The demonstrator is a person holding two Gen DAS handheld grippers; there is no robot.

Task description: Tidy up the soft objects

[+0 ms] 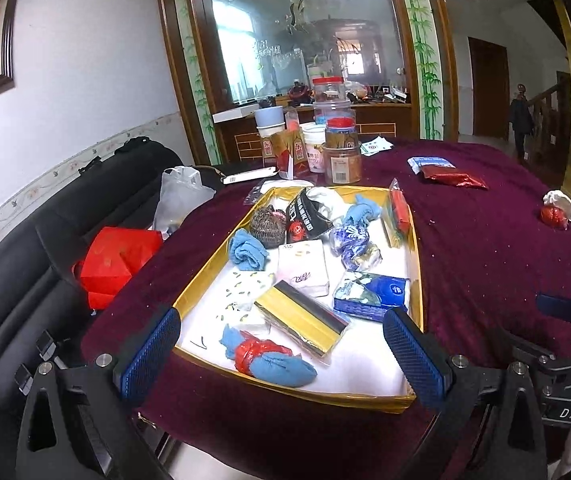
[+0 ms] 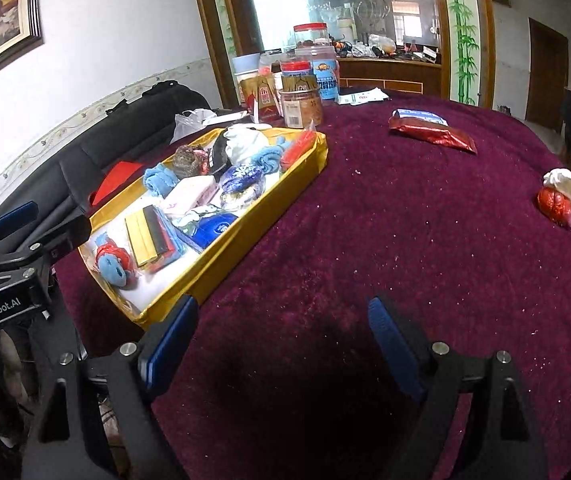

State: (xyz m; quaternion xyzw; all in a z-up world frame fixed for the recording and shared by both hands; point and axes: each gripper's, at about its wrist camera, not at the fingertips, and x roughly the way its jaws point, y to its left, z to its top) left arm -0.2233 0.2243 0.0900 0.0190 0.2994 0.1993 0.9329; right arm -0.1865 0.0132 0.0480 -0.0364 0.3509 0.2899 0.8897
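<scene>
On the maroon velvet-covered surface (image 2: 365, 208), the shallow gold-rimmed cardboard tray (image 1: 201, 276) at near left already holds most soft items: blue towel rolls, tissue packs, pouches. Left outside: a shiny red foil pouch (image 2: 433, 133) far off, and a red-and-white crumpled bundle (image 2: 563, 200) at right. Left claw (image 1: 281, 348) and right claw (image 2: 281, 340) both spread, empty.

gold tray (image 1: 415, 248), maroon tablecloth (image 1: 485, 248)
</scene>
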